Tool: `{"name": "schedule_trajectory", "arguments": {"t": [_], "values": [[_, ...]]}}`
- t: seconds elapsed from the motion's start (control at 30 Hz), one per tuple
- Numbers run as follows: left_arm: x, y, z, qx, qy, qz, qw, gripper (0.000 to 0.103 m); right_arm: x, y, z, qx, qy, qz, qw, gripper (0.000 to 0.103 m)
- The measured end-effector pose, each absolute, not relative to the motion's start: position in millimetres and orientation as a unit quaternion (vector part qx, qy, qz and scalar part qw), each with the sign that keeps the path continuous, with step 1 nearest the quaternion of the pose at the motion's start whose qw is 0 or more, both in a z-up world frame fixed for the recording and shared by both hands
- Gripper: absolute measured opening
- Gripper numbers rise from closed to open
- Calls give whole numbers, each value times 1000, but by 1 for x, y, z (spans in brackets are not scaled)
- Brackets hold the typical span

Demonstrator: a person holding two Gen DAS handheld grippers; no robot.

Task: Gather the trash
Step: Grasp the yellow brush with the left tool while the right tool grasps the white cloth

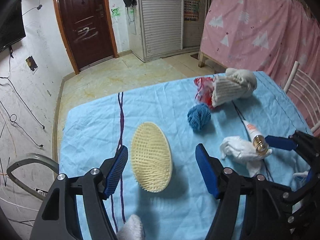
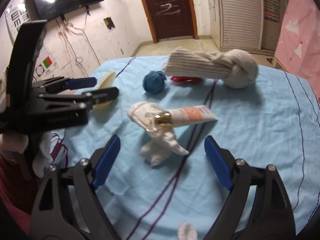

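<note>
A crumpled white tissue (image 2: 160, 138) lies on the blue tablecloth (image 2: 260, 124), with a gold-capped white tube (image 2: 184, 116) resting on it. My right gripper (image 2: 162, 160) is open and empty, just in front of the tissue. The tissue (image 1: 240, 150) and tube (image 1: 257, 138) also show in the left wrist view. My left gripper (image 1: 162, 166) is open and empty over a cream oval brush (image 1: 152, 156). A red and white wrapper (image 1: 204, 92) lies at the far side, partly under a knotted cream sock (image 1: 232, 88).
A blue yarn ball (image 1: 199, 119) sits mid-table. The right gripper's finger (image 1: 280, 142) reaches in at the right of the left wrist view. A white chair (image 1: 304, 96) stands at the table's right edge. The floor lies beyond the far edge.
</note>
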State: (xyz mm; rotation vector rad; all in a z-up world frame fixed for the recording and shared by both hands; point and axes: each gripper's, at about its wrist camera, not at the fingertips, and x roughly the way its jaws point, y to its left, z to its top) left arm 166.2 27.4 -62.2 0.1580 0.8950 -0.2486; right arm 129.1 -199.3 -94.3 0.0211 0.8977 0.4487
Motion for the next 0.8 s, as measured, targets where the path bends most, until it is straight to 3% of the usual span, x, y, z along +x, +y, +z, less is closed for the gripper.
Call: {"name": "schedule_trajectory", "arguments": {"t": [0.1, 0.17, 0.27, 0.3, 0.4, 0.8], "values": [[171, 33, -68, 68, 436, -119, 890, 61, 132, -192, -95, 6, 433, 220, 874, 80], [175, 38, -70, 55, 439, -119, 889, 60, 138, -185, -96, 3, 438, 227, 870, 68], [181, 44, -73, 35, 446, -120, 886, 48, 141, -180, -97, -2, 439, 233, 868, 60], [183, 46, -74, 29, 447, -120, 886, 42, 143, -181, -97, -3, 438, 233, 868, 53], [185, 51, -75, 12, 444, -122, 887, 39, 143, -179, -97, -6, 435, 237, 869, 22], [169, 61, -56, -13, 415, -120, 902, 38, 125, -184, -81, 40, 406, 290, 865, 20]]}}
